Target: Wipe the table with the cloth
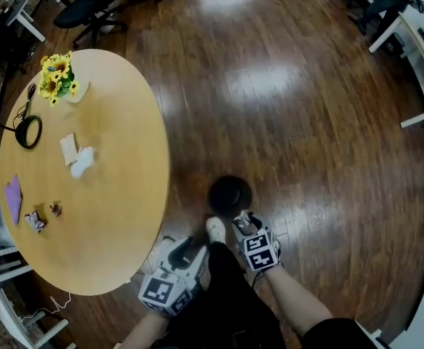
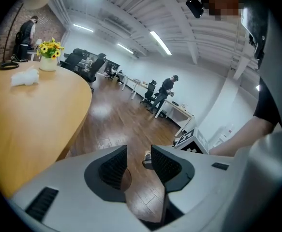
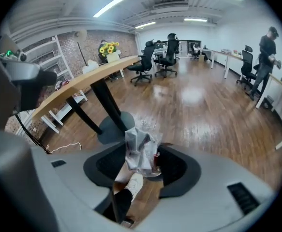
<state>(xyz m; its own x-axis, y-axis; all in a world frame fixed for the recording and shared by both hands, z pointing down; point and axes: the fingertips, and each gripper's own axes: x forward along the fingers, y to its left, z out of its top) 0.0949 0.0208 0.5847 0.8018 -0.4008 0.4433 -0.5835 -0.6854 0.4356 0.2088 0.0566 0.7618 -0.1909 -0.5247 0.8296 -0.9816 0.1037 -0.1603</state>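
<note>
A white cloth (image 1: 82, 161) lies crumpled on the round wooden table (image 1: 124, 217) at the left, far from both grippers; it also shows in the left gripper view (image 2: 25, 77). My left gripper (image 1: 182, 249) hangs low beside the table's near edge, its jaws open (image 2: 138, 163) with only floor between them. My right gripper (image 1: 244, 220) is down by the person's legs and tilts toward the floor. It is shut (image 3: 141, 164) on a crumpled clear wrapper (image 3: 140, 151) that sticks out past the fingertips.
On the table stand sunflowers (image 1: 57, 75), a black ring-shaped lamp base (image 1: 28, 131), a card (image 1: 68, 149), a purple sheet (image 1: 13, 198) and small wrappers (image 1: 35, 222). A round black object (image 1: 230, 195) sits on the wooden floor ahead of the right gripper. Office chairs (image 1: 88, 6) stand beyond.
</note>
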